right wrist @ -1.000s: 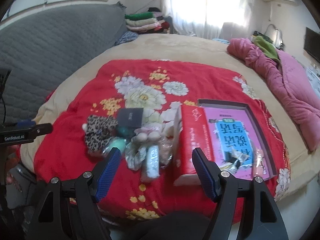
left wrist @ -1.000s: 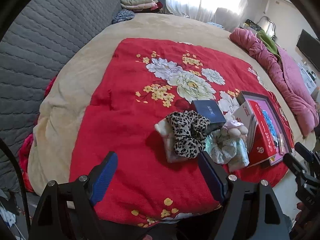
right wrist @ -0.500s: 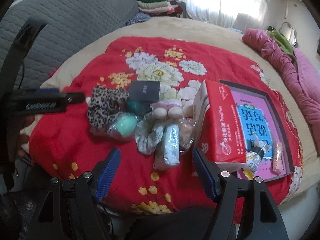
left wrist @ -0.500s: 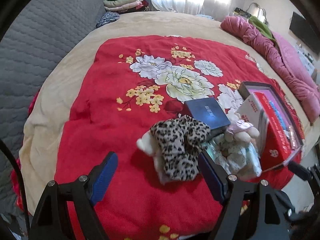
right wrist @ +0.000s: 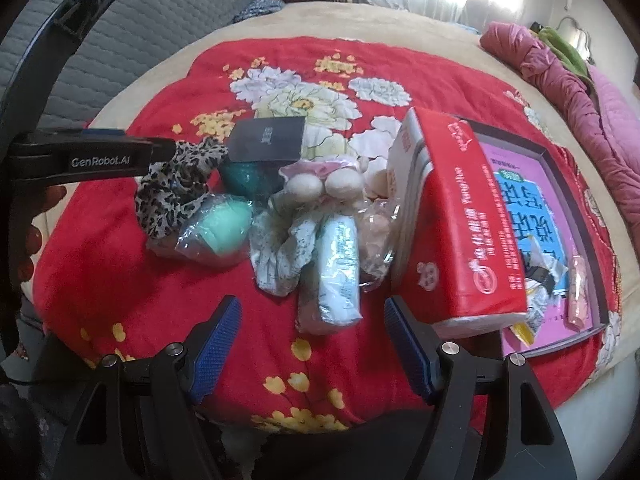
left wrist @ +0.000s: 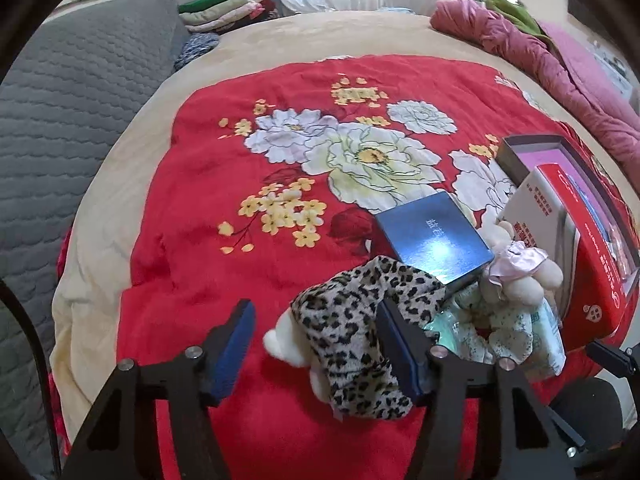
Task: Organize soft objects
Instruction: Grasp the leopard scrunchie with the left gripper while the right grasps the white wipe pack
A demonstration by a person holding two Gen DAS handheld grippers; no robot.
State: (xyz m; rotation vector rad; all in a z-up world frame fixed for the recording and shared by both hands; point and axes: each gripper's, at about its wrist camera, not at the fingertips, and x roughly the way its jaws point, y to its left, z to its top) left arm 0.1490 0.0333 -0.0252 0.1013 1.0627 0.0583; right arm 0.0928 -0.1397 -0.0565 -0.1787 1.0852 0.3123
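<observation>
Your 2 grippers hang over a pile of soft things on the red flowered blanket (left wrist: 224, 184).

Your left gripper (left wrist: 316, 340) has just been closing; its jaws are still apart, with the leopard-print cloth (left wrist: 360, 332) between them, and you cannot tell whether the right pad touches it. Your right gripper (right wrist: 312, 336) is wide open and holds nothing, just short of the white tube (right wrist: 340, 268). Beside these lie a blue box (left wrist: 432, 236), a small plush doll (left wrist: 516, 272) and a red tissue pack (right wrist: 460, 224).
</observation>
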